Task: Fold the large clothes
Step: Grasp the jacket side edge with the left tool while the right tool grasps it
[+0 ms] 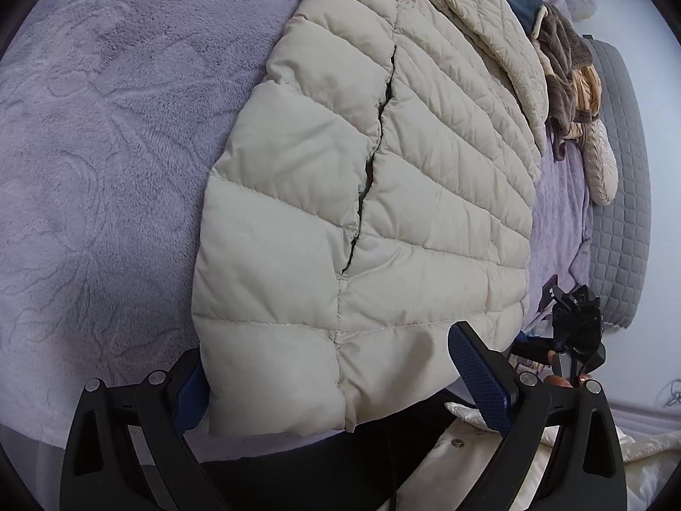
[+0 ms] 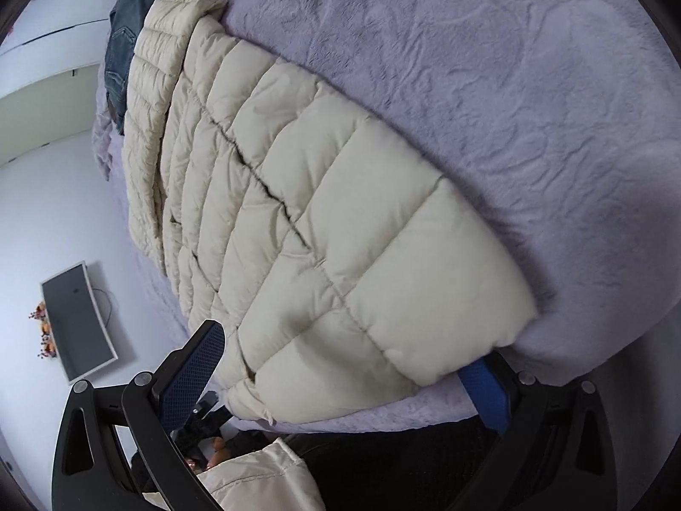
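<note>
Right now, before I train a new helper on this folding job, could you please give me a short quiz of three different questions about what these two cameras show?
1. True or false: the cream puffer jacket lies on a lavender blanket.
2. Which item lies beyond the jacket's far end? A) blue jeans B) a red towel C) a black shoe
3. Fill in: the jaws of the left gripper and the right gripper stand ____ around the jacket's near hem.

Key: 1 true; 2 A; 3 open.
</note>
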Available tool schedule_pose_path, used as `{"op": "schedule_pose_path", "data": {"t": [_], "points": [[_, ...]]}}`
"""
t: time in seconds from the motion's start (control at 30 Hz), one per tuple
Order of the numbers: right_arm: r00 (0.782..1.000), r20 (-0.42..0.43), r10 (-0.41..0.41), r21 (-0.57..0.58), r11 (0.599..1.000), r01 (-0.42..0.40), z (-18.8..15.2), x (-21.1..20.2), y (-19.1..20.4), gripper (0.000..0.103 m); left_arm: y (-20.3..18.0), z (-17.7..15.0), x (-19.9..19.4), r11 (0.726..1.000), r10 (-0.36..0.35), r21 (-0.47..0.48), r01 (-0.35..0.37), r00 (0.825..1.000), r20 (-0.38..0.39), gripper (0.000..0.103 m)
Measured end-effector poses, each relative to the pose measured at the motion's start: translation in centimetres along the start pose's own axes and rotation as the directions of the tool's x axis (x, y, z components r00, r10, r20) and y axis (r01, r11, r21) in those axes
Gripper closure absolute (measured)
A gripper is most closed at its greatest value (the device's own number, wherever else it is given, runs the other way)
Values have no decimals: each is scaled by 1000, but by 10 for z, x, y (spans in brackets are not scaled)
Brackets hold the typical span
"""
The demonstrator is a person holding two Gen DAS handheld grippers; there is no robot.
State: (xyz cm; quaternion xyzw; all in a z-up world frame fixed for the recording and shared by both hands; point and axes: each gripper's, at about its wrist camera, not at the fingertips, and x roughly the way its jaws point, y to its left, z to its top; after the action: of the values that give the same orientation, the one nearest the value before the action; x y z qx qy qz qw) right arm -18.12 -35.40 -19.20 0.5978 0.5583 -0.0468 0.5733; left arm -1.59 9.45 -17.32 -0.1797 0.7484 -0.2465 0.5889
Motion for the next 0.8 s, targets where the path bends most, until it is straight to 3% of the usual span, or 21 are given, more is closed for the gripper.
{"op": "schedule_pose_path", "data": {"t": [0.13, 0.17, 0.5, 0.53, 0.57, 0.63, 0.67, 0.73, 0.77, 0.8], "points": [[996, -21, 82, -12, 997, -82, -5, 7, 11, 0, 1, -2, -2, 1000, -27, -13, 27, 1000, 10, 5], [995, -23, 92, -11, 996, -92, -6, 8, 12, 0, 2, -2, -3, 1000, -27, -13, 27, 1000, 13, 11], [992, -20, 127, 43, 991, -127, -10, 10, 5, 0, 12, -7, -4, 998, -52, -31, 52, 999, -3, 12], [991, -21, 132, 46, 990, -131, -9, 11, 4, 1, 10, -7, -4, 999, -49, -23, 49, 999, -3, 19], [990, -22, 137, 49, 990, -136, -9, 12, 4, 2, 8, -7, -4, 999, -46, -17, 46, 999, -5, 43], [989, -23, 146, 51, 988, -144, -9, 12, 3, 5, 11, -6, -3, 998, -54, -32, 54, 998, -18, 70], [988, -22, 152, 51, 987, -151, -9, 12, 3, 10, 13, -6, -3, 997, -69, -41, 68, 997, -17, 77], [991, -21, 134, 57, 990, -132, -9, 11, 2, 47, 13, -6, -5, 996, -81, -39, 80, 997, -5, 82], [993, -22, 119, 63, 991, -117, -9, 10, 1, 57, 12, -6, -7, 995, -91, -40, 91, 996, -1, 82], [994, -20, 112, 67, 992, -110, -9, 10, 0, 78, 12, -6, -10, 994, -104, -41, 104, 995, 7, 84]]}}
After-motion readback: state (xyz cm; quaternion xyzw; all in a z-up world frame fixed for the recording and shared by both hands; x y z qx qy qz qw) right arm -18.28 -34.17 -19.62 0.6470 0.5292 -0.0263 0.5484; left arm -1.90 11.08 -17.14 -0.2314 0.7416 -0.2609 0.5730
